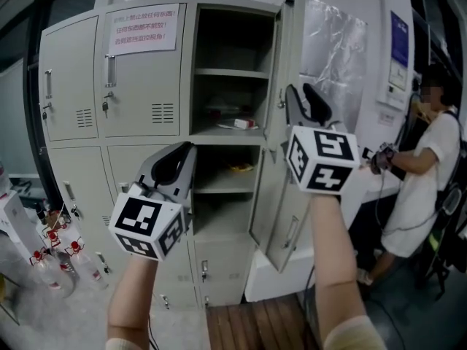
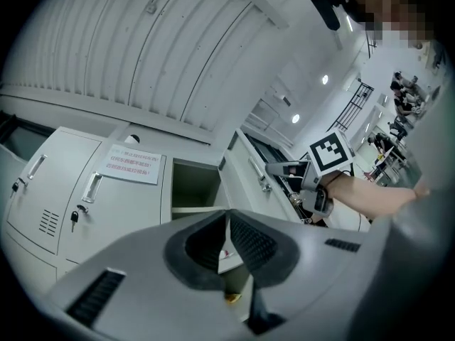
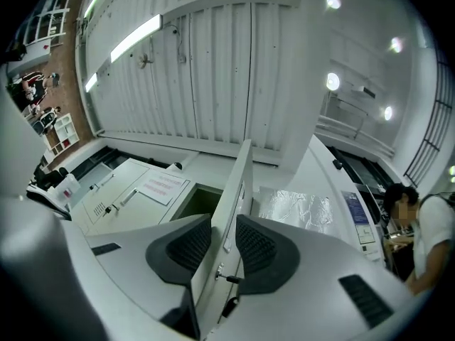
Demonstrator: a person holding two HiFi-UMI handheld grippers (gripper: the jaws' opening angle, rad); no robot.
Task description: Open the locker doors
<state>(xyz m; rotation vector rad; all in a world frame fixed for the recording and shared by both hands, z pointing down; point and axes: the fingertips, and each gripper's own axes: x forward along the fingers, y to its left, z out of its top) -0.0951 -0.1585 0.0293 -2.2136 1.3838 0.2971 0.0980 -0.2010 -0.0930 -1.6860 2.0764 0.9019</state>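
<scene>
A grey locker bank [image 1: 142,122] fills the head view. Its two left upper doors [image 1: 69,79] are closed; one carries a paper notice [image 1: 142,29]. The right column stands open: the upper door [image 1: 283,57] and the lower door [image 1: 281,210] are swung out to the right, and shelves [image 1: 230,73] show inside. My right gripper [image 1: 310,102] is raised beside the upper door's edge. In the right gripper view that door's edge [image 3: 238,183] shows in the gap of my open right gripper [image 3: 224,226]; I cannot tell if it touches. My left gripper [image 1: 179,159] [image 2: 227,219] is lower, in front of the open compartments, its tips together and empty.
A person in a white shirt [image 1: 430,173] stands at a counter at the right. Several bottles with red tags [image 1: 55,257] sit at the lower left. A wooden platform [image 1: 255,327] lies below the lockers. A foil sheet [image 1: 332,57] hangs on the wall behind the open door.
</scene>
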